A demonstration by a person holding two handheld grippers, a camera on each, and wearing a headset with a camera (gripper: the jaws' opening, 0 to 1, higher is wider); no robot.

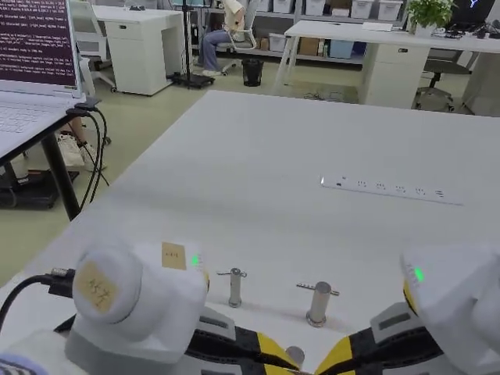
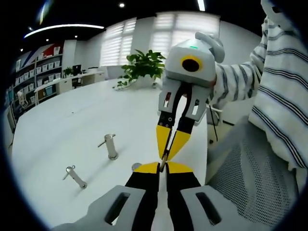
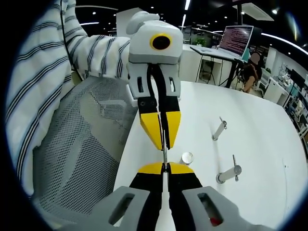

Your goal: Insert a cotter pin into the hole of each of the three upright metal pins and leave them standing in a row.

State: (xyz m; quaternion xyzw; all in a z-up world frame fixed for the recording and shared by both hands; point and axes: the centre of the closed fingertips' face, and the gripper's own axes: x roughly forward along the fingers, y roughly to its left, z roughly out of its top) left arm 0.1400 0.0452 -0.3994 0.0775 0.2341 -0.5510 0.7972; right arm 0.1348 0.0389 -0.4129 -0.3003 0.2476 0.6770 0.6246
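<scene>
- Beyond the gripper tips, a first metal pin (image 1: 235,287) and a second metal pin (image 1: 319,303) stand upright and apart on the white table (image 1: 273,156). Each has a fitted cotter pin (image 1: 317,289) crosswise through its top.
- A third metal pin (image 3: 186,158) stands just beside the point where the tips meet, on the side towards the other two. Its round top shows, and I cannot tell whether anything touches it.
- A power strip (image 1: 391,190) lies well beyond all three pins. A laptop (image 1: 31,47) sits on a separate desk out past the left gripper's side.
- A mesh chair (image 3: 82,144) shows beneath and behind the grippers, off the table's near edge.
- The left gripper (image 2: 162,167) and right gripper (image 3: 164,168) point straight at each other, tip to tip, over that edge. A striped sleeve (image 3: 72,53) runs back from the left one.
- Both sets of jaws are pressed together, each pinching one end of a loose cotter pin (image 3: 164,156) that bridges the short gap between them.
</scene>
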